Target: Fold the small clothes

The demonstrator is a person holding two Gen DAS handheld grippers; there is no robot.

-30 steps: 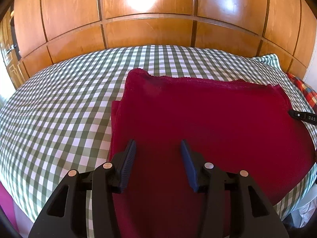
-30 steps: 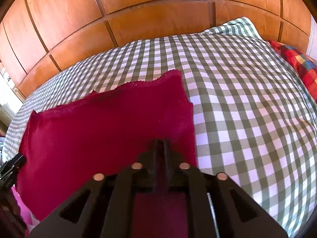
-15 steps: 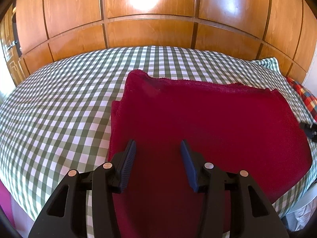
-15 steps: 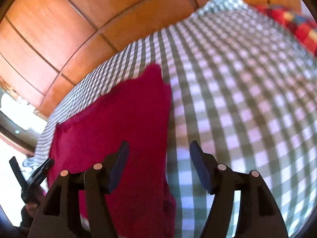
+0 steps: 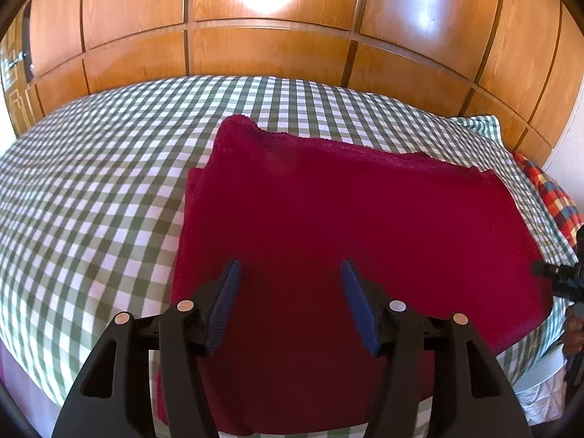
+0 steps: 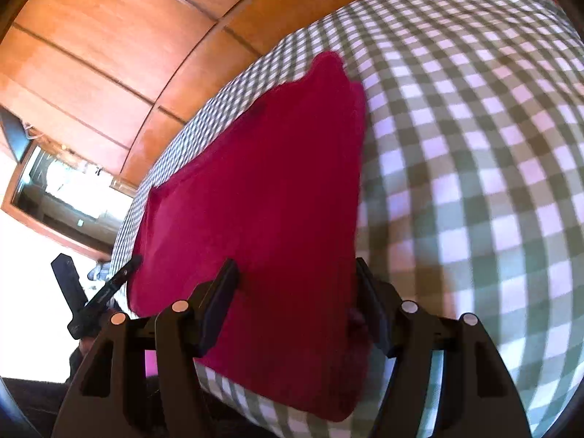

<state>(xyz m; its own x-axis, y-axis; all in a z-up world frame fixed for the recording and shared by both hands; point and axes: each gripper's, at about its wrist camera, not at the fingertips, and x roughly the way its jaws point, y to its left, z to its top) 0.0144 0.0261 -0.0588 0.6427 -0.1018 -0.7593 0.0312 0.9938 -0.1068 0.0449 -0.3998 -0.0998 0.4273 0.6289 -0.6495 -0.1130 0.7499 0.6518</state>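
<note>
right now the red cloth (image 5: 346,226) lies folded and flat on the green-and-white checked bedspread (image 5: 91,189), near the bed's front edge, with its far hem a little ragged and one lower layer peeking out along its left side. your left gripper (image 5: 290,303) hovers over the near part of the cloth, its blue-padded jaws opening wider; the cloth shows between them, but the pads press on nothing. your right gripper (image 6: 295,303) hangs over the cloth's right-hand end, jaws well apart and holding nothing; its right finger sits just at the cloth's side edge, where red meets the checks. in the right wrist view your left gripper shows as a dark shape at the cloth's far end. behind the bed runs a wall of wooden panels (image 5: 273,51), and a plaid pillow (image 5: 551,197) lies at the far right.
</note>
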